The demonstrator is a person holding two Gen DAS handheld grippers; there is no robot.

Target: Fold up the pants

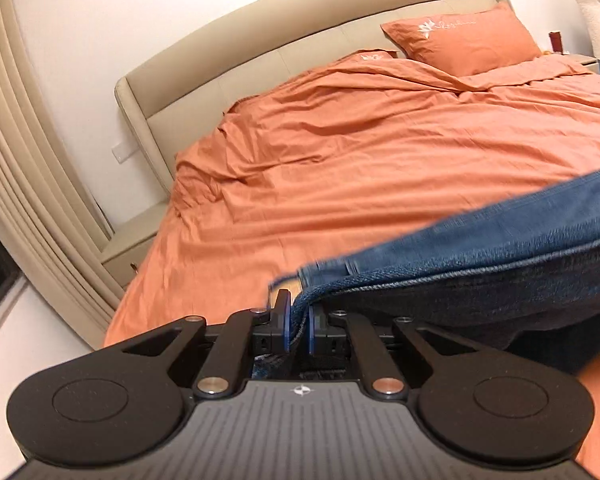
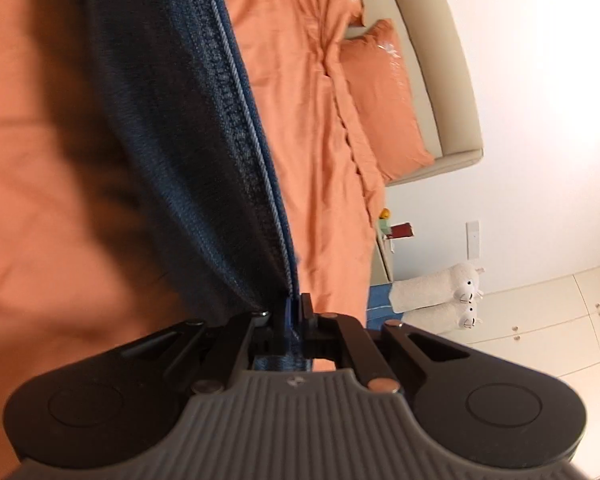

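A wide bed under a rumpled orange cotton duvet (image 1: 360, 152) fills the room, with a matching orange pillow (image 1: 464, 36) at one o'clock against the curved beige padded headboard (image 1: 260, 36). Pleated beige curtains (image 1: 24, 160) hang at nine o'clock beside plain white walls (image 1: 80, 40). In the right wrist view, white cupboard doors (image 2: 540, 320) stand at four o'clock.

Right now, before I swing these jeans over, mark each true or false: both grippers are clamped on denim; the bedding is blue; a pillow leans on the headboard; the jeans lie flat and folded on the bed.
1. Both grippers are clamped on denim. True: the left gripper and the right gripper are each shut on the jeans.
2. The bedding is blue. False: the bed cover is orange.
3. A pillow leans on the headboard. True: an orange pillow rests against the beige headboard.
4. The jeans lie flat and folded. False: they hang stretched from the grippers, above the cover.
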